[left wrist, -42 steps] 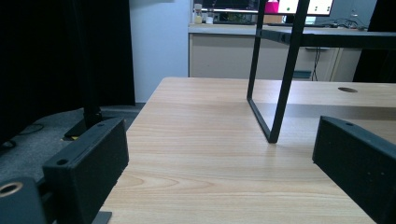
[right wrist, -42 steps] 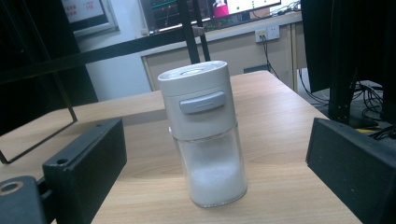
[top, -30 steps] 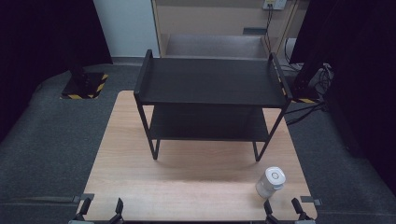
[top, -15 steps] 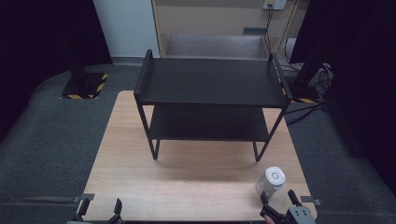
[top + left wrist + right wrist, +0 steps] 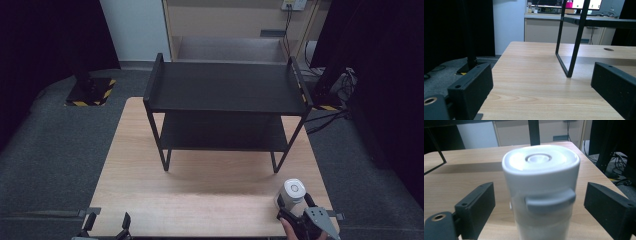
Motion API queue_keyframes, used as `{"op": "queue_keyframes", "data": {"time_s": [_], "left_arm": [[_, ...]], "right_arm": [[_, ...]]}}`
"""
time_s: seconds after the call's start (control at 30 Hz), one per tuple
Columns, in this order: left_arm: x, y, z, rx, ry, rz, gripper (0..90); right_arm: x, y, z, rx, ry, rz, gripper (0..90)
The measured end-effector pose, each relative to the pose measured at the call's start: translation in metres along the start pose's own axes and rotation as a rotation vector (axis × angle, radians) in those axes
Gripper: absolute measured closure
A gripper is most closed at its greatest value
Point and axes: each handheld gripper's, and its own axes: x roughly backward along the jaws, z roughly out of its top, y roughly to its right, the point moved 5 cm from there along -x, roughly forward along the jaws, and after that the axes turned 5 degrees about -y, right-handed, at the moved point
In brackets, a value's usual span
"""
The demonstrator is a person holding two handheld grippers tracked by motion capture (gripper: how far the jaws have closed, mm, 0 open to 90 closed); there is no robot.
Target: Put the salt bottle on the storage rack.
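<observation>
While grasp pending: right hand-held gripper (image 5: 537, 212) released, jaws straddling white-lidded translucent plastic canister (image 5: 540, 192), lower right of high view, on wooden desk (image 5: 200, 185). Left hand-held gripper (image 5: 541, 92) released, idle. Lift, placement outstanding.

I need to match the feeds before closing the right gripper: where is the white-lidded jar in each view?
High view: white-lidded jar at the table's near right corner, just ahead of the right gripper.
Left gripper view: no jar here.
Right gripper view: jar centre, between the open jaws.
Shared landmark: black shelf rack, its leg.
</observation>
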Motion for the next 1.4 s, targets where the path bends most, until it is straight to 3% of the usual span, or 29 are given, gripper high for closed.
{"op": "queue_keyframes", "data": {"time_s": [0.2, 0.47, 0.8, 0.93, 1.2, 1.4], "left_arm": [[-0.001, 0.001, 0.000, -0.002, -0.002, -0.002, 3.2], [-0.003, 0.003, 0.001, -0.005, -0.007, -0.008, 3.3], [-0.002, 0.004, 0.003, -0.008, -0.004, -0.007, 3.3], [-0.001, 0.003, 0.004, -0.006, 0.002, -0.008, 3.3], [0.001, 0.002, 0.006, 0.002, 0.008, -0.016, 3.3], [0.003, 0.002, 0.007, 0.006, 0.016, -0.023, 3.4]], "right_arm": [[-0.007, 0.003, 0.003, -0.006, -0.022, 0.021, 17.9], [-0.009, 0.006, 0.005, -0.008, -0.006, 0.024, 28.7], [-0.009, 0.002, 0.008, 0.031, -0.014, 0.001, 30.5], [-0.005, 0.002, 0.008, 0.000, 0.000, 0.011, 30.8], [0.015, -0.013, 0.039, 0.025, 0.014, 0.059, 31.0], [0.028, -0.030, 0.076, 0.060, 0.058, 0.146, 31.0]]}}
